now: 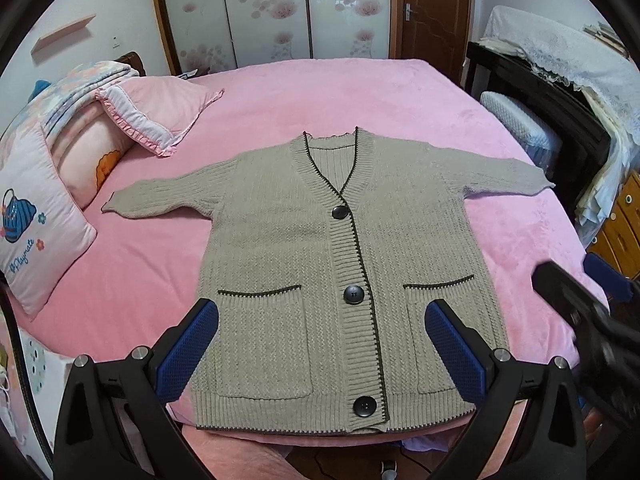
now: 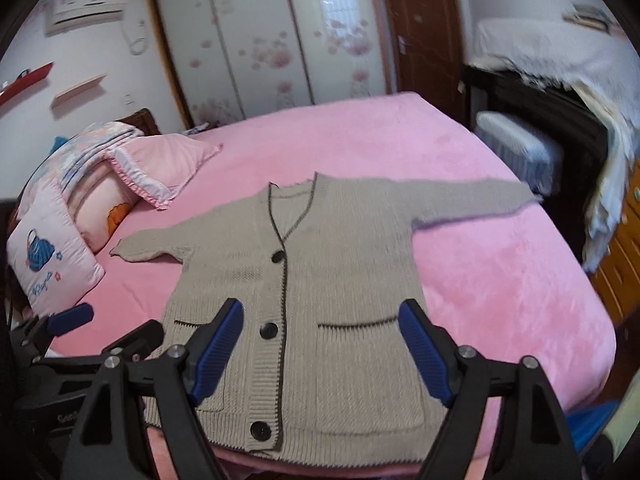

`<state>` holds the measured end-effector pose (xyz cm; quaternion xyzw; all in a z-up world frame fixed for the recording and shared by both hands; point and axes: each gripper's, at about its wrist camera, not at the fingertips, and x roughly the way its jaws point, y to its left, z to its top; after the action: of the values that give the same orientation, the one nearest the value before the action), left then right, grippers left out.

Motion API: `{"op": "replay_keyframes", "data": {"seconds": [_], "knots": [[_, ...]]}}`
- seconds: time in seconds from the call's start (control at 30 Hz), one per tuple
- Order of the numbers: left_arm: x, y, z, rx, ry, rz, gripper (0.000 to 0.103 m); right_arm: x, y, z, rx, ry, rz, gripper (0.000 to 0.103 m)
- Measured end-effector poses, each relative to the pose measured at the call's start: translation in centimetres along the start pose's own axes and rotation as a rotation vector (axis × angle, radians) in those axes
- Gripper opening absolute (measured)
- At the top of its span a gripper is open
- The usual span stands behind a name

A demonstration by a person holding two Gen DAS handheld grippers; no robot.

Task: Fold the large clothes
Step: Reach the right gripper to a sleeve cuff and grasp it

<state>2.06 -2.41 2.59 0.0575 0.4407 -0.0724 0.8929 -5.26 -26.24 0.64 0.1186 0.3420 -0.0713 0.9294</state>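
Tilting downward, both grippers [image 1: 320, 340] [image 2: 320, 344] hover open-jawed above cardigan [image 1: 320, 240].

Cardigan [image 1: 320, 280] (buttoned) flat on bed [image 1: 400, 96]

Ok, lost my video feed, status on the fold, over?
Left gripper and right gripper open, empty. Cardigan flat on bed, buttoned, sleeves spread, unfolded. Nothing in the way.

Beige cardigan [image 1: 280, 248] flat (buttoned) on bed [image 1: 360, 92]
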Motion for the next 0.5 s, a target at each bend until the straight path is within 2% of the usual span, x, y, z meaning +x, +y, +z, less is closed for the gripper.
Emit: {"op": "replay_keyframes", "data": {"seconds": [0.03,0.13,0.2,0.33,0.5], "knots": [[0.2,-0.2,0.4,0.008,0.007,-0.008,0.103,0.2,-0.1,0.3,-0.012,0.007,0.034,0.103],[0.5,-1.1,1.6,0.029,0.004,-0.001,0.102,1.3,-0.6,1.3,-0.04,0.054,0.14,0.103],[0.4,-2.1,2.3,0.049,-0.02,0.0,0.102,2.0,-1.6,1.8,-0.03,0.08,0.17,0.103],[1.0,-4.9,4.1,0.077,-0.035,-0.013,0.102,2.9,-3.6,2.8,-0.028,0.095,0.148,0.103],[3.1,-9.2,7.6,0.112,0.005,-0.086,0.102,3.0,-7.4,5.3,-0.037,0.057,0.037,0.103]]}}
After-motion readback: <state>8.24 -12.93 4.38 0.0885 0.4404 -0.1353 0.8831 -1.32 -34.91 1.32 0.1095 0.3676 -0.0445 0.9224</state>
